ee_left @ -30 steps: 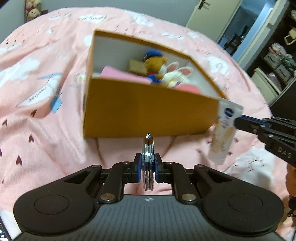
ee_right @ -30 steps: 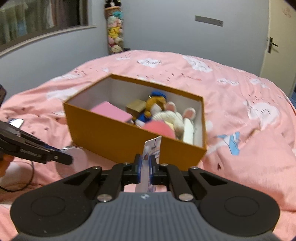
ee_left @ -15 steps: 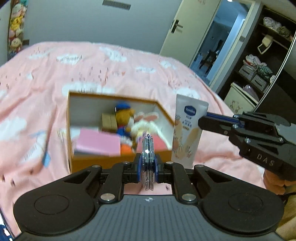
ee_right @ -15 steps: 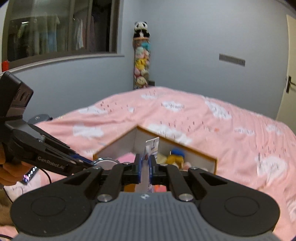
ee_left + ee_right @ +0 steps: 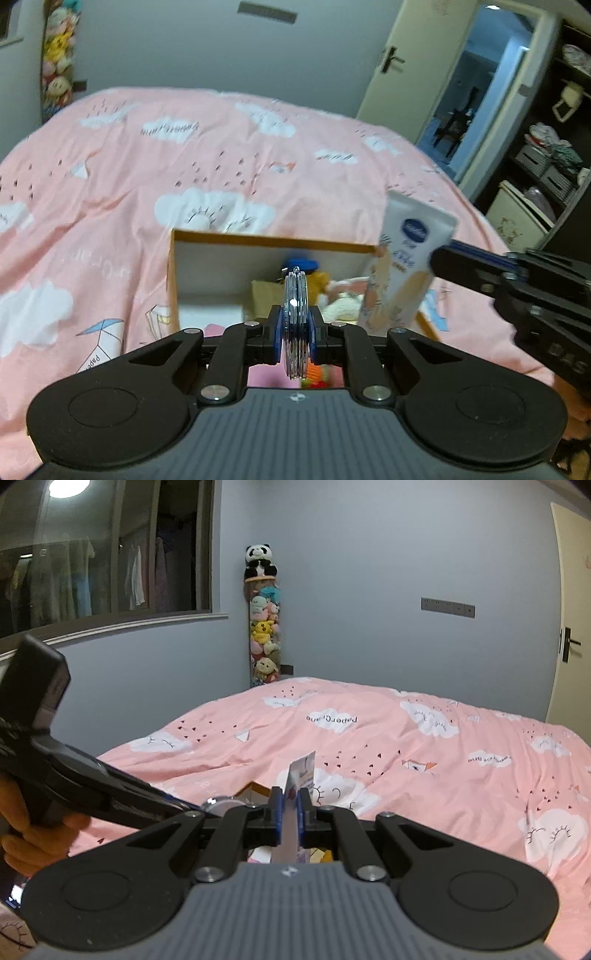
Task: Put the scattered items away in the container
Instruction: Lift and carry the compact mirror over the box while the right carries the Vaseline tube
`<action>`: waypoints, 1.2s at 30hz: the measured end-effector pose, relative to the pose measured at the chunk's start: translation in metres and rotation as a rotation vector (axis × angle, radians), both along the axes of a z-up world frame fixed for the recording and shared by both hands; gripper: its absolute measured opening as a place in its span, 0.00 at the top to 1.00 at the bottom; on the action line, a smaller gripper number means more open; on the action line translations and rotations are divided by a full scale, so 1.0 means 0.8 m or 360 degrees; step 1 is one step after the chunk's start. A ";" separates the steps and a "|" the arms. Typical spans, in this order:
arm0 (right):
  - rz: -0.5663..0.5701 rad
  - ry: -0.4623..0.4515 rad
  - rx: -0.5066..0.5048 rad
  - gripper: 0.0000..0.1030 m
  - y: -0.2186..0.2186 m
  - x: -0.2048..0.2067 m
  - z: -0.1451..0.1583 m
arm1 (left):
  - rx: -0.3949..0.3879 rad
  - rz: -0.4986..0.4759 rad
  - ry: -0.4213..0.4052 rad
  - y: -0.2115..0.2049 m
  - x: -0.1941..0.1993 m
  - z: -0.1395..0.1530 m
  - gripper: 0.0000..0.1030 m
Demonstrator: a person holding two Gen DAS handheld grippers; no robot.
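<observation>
The open orange box rests on the pink bed, with a blue-capped plush toy, a small brown box and pink items inside. My left gripper is shut on a round silver disc, held on edge above the box's near side. From the right, my right gripper is shut on a white and peach lotion tube hanging over the box's right end. In the right wrist view the right gripper clamps the tube, and the left gripper holds the disc beside it.
A pink cloud-print duvet covers the bed all around the box. A column of plush toys stands in the far corner. A half-open door and dark shelves are at the right. A person's hand grips the left tool.
Both grippers rose and moved forward over the box with the disc and tube still clamped. The box slid lower in both views, and the tube came closer to the disc.
</observation>
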State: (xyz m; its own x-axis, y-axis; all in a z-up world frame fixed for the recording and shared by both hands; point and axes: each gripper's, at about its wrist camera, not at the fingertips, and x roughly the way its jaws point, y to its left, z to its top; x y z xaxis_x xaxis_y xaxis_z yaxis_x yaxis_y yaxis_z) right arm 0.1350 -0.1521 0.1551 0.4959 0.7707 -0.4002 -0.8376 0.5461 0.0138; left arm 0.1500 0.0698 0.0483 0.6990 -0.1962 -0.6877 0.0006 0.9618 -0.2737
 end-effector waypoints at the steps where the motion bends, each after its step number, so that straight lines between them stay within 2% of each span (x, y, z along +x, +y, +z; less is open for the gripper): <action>1: -0.0001 0.0004 -0.0003 0.92 0.004 0.003 -0.003 | -0.0005 0.0015 0.0016 0.005 0.006 -0.009 0.86; 3: -0.0004 -0.0006 -0.0013 0.92 0.015 0.008 -0.011 | 0.0015 0.0056 0.0041 0.014 0.021 -0.023 0.86; 7: 0.0010 -0.0013 -0.0027 0.92 0.033 0.019 -0.023 | 0.0163 0.0116 0.0093 0.018 0.054 -0.042 0.86; 12: 0.0048 0.0059 0.0042 0.92 0.061 0.047 -0.037 | 0.0240 0.0129 0.0160 0.022 0.086 -0.059 0.85; 16: 0.0045 0.0105 0.0048 0.92 0.090 0.069 -0.055 | 0.0359 0.0142 0.0203 0.017 0.101 -0.069 0.86; 22: -0.0016 0.0319 0.0095 0.92 0.123 0.111 -0.088 | 0.0441 0.0149 0.0264 0.012 0.116 -0.080 0.86; 27: -0.0052 0.0505 0.0134 0.92 0.138 0.137 -0.112 | 0.0441 0.0142 0.0271 0.011 0.120 -0.087 0.86; 31: -0.0028 0.0552 0.0156 0.92 0.146 0.143 -0.124 | 0.0455 0.0122 0.0282 0.009 0.122 -0.091 0.86; 36: 0.0011 0.0550 0.0117 0.92 0.150 0.140 -0.128 | 0.0565 0.0074 0.0282 0.001 0.120 -0.095 0.86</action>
